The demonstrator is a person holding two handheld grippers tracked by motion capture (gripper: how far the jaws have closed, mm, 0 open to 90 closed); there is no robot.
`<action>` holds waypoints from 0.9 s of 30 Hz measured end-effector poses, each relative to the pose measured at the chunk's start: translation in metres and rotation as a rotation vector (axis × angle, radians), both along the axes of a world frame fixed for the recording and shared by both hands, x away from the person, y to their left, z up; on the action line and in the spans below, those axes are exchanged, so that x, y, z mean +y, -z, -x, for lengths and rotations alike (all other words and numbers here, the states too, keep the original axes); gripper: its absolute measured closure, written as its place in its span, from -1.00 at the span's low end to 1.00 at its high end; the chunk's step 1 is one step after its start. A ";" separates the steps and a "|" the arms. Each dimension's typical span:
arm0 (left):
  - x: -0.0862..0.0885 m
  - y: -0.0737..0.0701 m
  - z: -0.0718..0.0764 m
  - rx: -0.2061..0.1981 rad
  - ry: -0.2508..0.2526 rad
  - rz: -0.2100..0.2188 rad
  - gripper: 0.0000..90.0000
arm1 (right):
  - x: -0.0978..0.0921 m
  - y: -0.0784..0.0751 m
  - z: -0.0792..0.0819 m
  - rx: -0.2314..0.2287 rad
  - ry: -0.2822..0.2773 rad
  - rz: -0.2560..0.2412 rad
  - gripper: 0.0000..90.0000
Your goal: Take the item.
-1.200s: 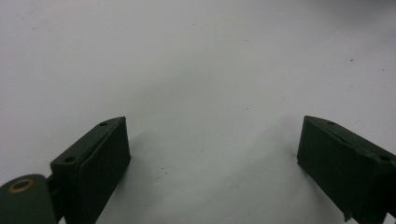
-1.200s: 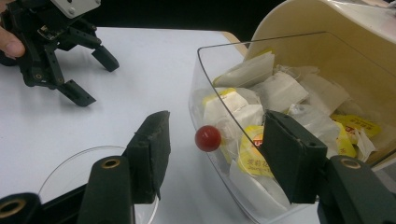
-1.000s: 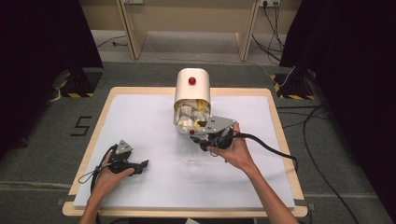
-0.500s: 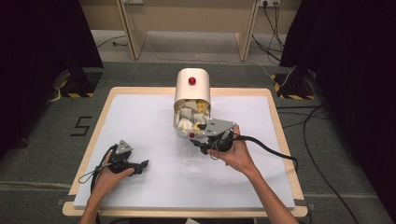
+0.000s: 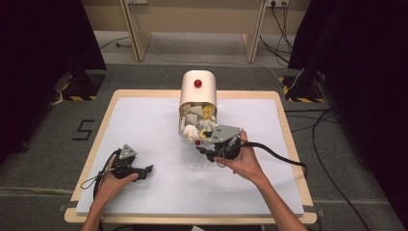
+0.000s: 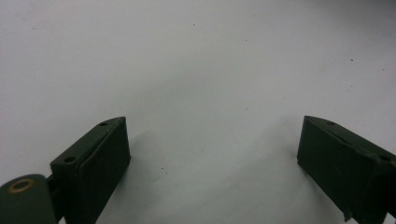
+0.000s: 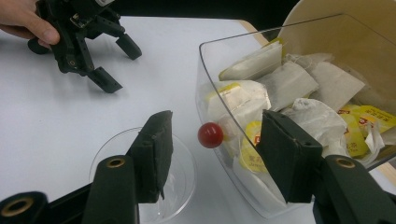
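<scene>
A cream dispenser (image 5: pixel 197 91) with a red knob on top stands at the table's far middle. Its clear front bin (image 5: pixel 196 126) is open and full of tea bags (image 7: pixel 289 84). A small red knob (image 7: pixel 210 135) sits on the bin's clear wall (image 7: pixel 224 107). My right gripper (image 7: pixel 215 144) is open just short of that knob, which shows between its jaws. A clear glass dish (image 7: pixel 182 172) lies on the table under the gripper's left jaw. At the near left my left gripper (image 5: pixel 146 171) rests low over the white table top (image 6: pixel 201 70), open and holding nothing.
The dispenser and the glass dish (image 5: pixel 196 159) take up the middle of the white mat (image 5: pixel 144 120). The wooden table edge (image 5: pixel 284 125) runs along the right. Cables trail off the right gripper across the mat. The left gripper (image 7: pixel 109 65) also shows far off in the right gripper view.
My right gripper has shifted slightly toward the near side beside the bin. The left gripper has stayed where it was.
</scene>
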State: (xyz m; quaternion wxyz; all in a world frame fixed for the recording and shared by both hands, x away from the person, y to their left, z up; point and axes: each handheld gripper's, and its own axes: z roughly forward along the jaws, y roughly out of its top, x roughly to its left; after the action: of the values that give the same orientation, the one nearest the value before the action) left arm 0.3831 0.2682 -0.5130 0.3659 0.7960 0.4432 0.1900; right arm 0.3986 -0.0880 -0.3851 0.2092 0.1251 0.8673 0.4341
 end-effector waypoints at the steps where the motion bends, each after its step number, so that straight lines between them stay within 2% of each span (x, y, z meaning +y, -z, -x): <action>1: 0.000 0.000 0.000 0.000 0.000 0.000 -0.81 | 0.000 0.000 0.000 0.002 0.000 0.000 0.01; 13: 0.000 0.000 0.000 0.000 0.000 0.000 -0.81 | -0.001 -0.001 0.000 0.019 -0.003 0.005 0.03; 16: 0.000 0.000 0.000 0.000 0.000 0.000 -0.81 | -0.002 -0.003 -0.002 0.016 0.012 -0.004 0.01; 21: 0.000 0.000 0.000 0.000 0.000 -0.001 -0.81 | -0.005 -0.009 -0.005 -0.007 0.032 -0.043 0.02; 27: 0.000 0.000 0.000 0.000 -0.002 0.001 -0.81 | -0.008 -0.015 -0.017 -0.030 0.074 -0.081 0.06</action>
State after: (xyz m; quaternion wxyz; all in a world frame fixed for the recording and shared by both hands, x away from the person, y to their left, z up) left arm 0.3830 0.2680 -0.5130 0.3663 0.7954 0.4439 0.1900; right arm 0.4160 -0.0958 -0.3700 0.2331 0.1590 0.8405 0.4626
